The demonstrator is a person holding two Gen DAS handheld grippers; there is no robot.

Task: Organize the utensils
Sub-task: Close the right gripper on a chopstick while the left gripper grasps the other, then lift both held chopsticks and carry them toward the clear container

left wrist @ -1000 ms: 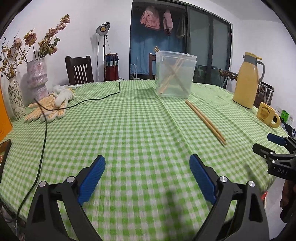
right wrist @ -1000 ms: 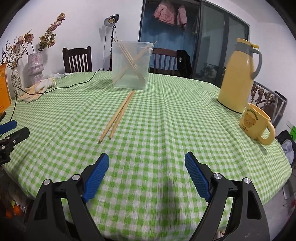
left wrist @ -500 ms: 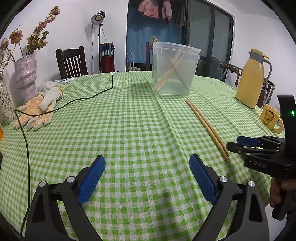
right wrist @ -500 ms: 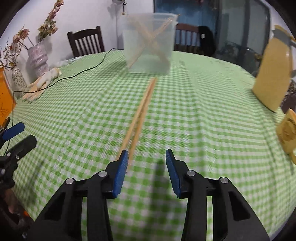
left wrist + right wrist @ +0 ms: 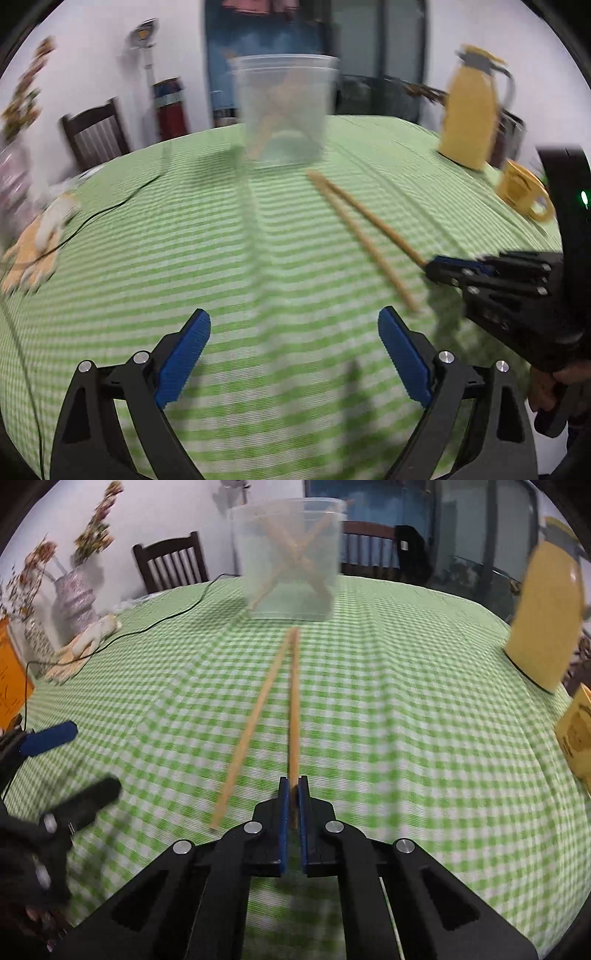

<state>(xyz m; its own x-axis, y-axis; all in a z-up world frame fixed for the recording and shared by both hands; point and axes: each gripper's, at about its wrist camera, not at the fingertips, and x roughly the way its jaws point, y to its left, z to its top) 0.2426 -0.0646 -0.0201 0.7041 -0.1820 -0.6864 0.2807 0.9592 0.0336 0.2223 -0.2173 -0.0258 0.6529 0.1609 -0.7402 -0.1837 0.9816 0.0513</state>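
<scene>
Two wooden chopsticks lie on the green checked tablecloth [image 5: 406,701] in front of a clear plastic container [image 5: 291,557] that holds several more chopsticks. My right gripper [image 5: 292,794] is shut on the near end of the right chopstick [image 5: 294,701]. The left chopstick [image 5: 251,723] lies loose beside it. In the left wrist view, my left gripper [image 5: 295,347] is open and empty above the cloth, and the right gripper [image 5: 458,269] shows at the right, holding a chopstick [image 5: 369,218] by its end. The container [image 5: 284,110] stands beyond.
A yellow thermos jug [image 5: 543,602] and yellow mug [image 5: 576,731] stand at the right. A black cable [image 5: 159,620], work gloves [image 5: 92,635] and flower vases [image 5: 74,598] are at the left. Wooden chairs [image 5: 173,565] stand behind the table.
My right gripper moved forward onto the chopsticks and shut on the right one, spreading the pair apart. My left gripper stayed open and shifted forward and right.
</scene>
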